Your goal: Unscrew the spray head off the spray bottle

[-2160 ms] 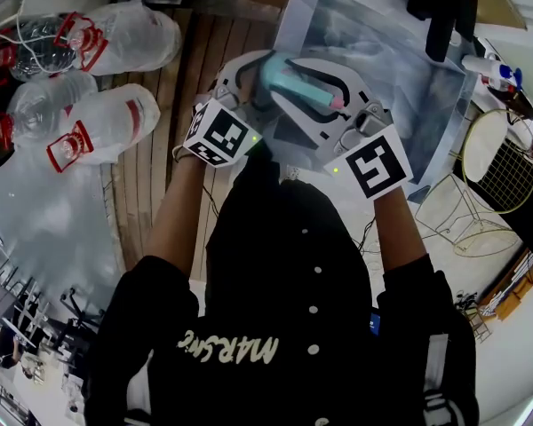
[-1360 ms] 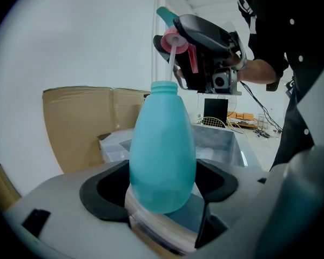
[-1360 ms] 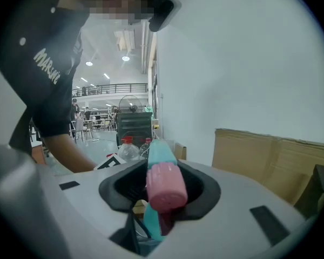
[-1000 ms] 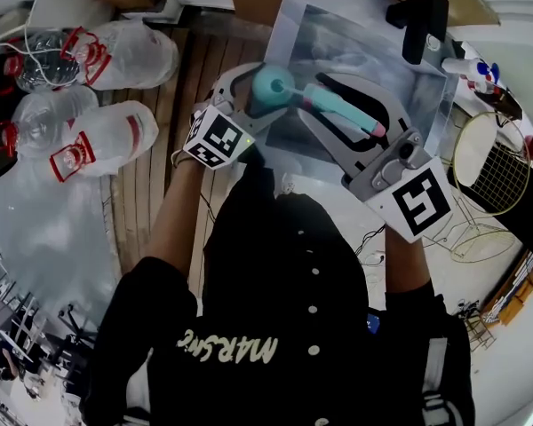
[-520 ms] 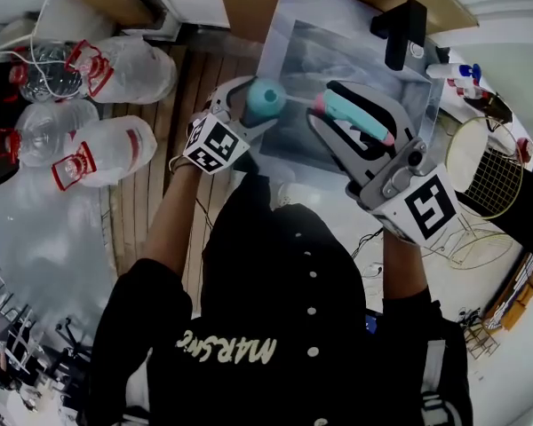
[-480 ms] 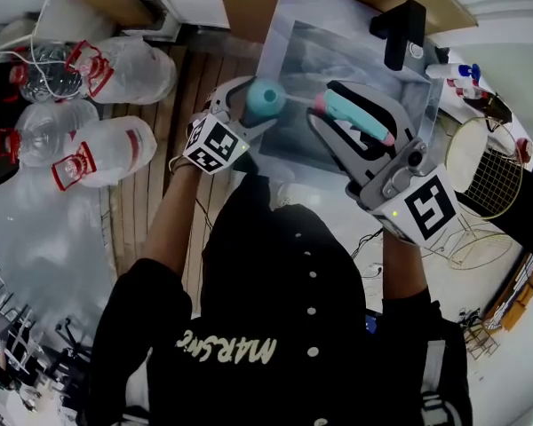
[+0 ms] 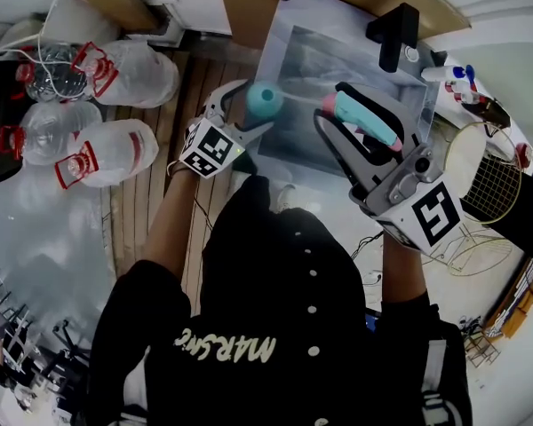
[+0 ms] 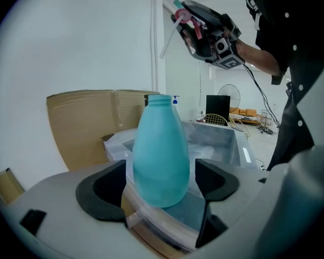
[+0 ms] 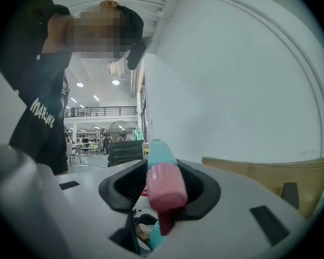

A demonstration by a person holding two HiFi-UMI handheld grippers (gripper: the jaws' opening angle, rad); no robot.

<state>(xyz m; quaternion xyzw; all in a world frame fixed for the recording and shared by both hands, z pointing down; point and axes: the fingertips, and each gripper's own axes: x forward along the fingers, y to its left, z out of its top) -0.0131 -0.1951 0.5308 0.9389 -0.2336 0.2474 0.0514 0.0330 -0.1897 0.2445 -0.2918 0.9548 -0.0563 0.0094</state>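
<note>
Two parts are separate, so the unscrewing step is judged complete. The spray bottle (image 7: 265, 98), teal, sits at upper centre of the head view, neck uppermost. It is clamped about its lower body by the left tongs (image 8: 162, 186), and the left gripper view shows its neck bare and open. The spray head (image 7: 366, 118), teal with a pink end, lies right of centre, well apart from the bottle. It is gripped by the right tongs (image 9: 161, 194), which stand partly closed upon it. Its pale dip tube (image 8: 169, 35) hangs clear of the neck, at the top of the left gripper view.

Next move, in my judgement: carry the head aside and set it down on a free surface, with the bottle held upright and the tube kept from catching.

Writing: no label or brand is seen on bottle or head. The person's black garment (image 7: 275, 327) bears pale script beginning "MARS"; the rest is unclear. Red labels on the large water jugs (image 7: 107, 145) at left are too small to read
</note>
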